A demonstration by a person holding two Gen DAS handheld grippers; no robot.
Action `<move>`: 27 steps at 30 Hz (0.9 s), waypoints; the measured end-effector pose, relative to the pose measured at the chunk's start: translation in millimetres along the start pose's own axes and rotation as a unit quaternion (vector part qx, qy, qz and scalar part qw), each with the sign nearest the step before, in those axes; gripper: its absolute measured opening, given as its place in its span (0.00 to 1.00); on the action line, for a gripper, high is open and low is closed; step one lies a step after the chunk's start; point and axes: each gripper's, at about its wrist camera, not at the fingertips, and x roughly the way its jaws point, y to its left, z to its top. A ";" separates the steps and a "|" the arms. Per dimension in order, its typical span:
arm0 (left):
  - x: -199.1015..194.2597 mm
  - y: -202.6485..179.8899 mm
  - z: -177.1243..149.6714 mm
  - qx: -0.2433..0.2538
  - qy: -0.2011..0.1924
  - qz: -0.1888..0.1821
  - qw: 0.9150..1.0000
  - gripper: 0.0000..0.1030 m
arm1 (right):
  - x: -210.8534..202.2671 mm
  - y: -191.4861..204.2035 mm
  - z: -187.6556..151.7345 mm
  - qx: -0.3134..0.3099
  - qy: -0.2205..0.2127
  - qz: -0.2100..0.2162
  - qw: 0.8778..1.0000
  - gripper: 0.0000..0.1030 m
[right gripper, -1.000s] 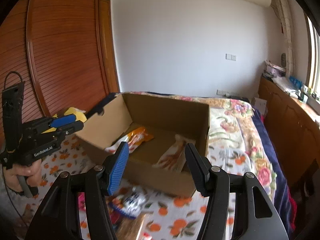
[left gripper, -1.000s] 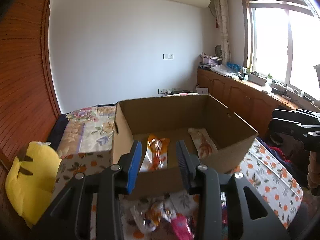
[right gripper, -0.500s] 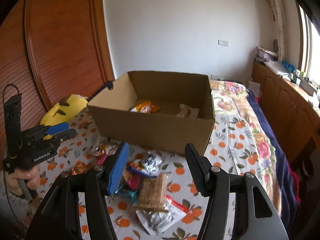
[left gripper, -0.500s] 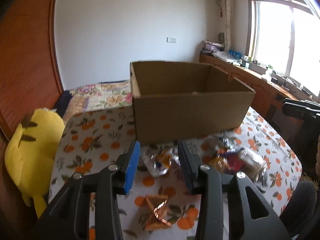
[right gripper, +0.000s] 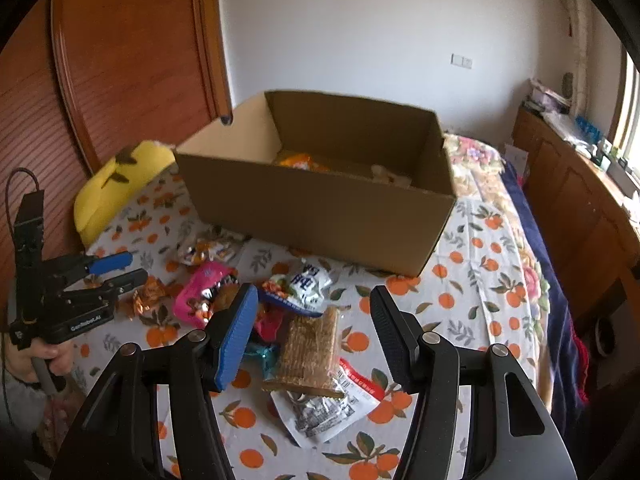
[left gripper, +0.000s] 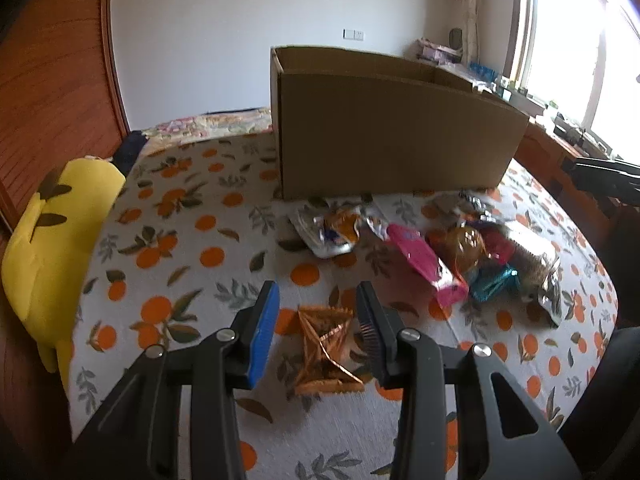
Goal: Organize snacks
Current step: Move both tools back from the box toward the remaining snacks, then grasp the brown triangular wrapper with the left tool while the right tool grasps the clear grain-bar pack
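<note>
My left gripper (left gripper: 316, 322) hangs low over the bed (left gripper: 168, 240), fingers wide apart, nothing between them; an orange foil wrapper (left gripper: 326, 354) lies on the orange-print sheet right under the gap. I can't tell if the fingers touch it. My right gripper (right gripper: 314, 330) is also spread wide and empty, hovering over a brown cracker pack (right gripper: 312, 350) that rests on a silver and red packet (right gripper: 332, 404). The snacks sit in a loose pile on the bed just in front of the cardboard box (right gripper: 320, 208): a pink packet (left gripper: 424, 266), a white and blue bag (right gripper: 306, 282), a teal wrapper (left gripper: 492, 284), and a silver bag (left gripper: 332, 230) near the box wall. Inside the box I see an orange packet (right gripper: 300, 160) and a pale one (right gripper: 390, 176), mostly hidden by the front wall. A yellow plush toy (left gripper: 52, 248) lies at the left bed edge. In the right wrist view the left gripper shows at far left, held by a hand (right gripper: 44, 358).
</note>
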 end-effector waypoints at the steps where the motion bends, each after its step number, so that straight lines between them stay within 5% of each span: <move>1: 1.9 -1.1 -1.5 0.001 0.004 0.000 1.000 0.39 | 4.7 0.0 -0.8 0.000 0.006 0.003 1.000 0.58; 9: 12.5 -4.9 -7.3 0.010 0.027 0.002 1.000 0.39 | 51.6 -12.1 -8.6 0.044 0.076 0.050 0.995 0.60; 14: 21.2 -5.4 -10.1 0.013 0.043 0.005 0.999 0.39 | 76.4 -12.5 -17.8 0.038 0.113 0.044 0.992 0.60; 27: 26.8 -11.9 -13.5 0.029 0.038 0.012 0.999 0.46 | 94.5 -12.5 -35.7 0.029 0.147 0.042 0.988 0.57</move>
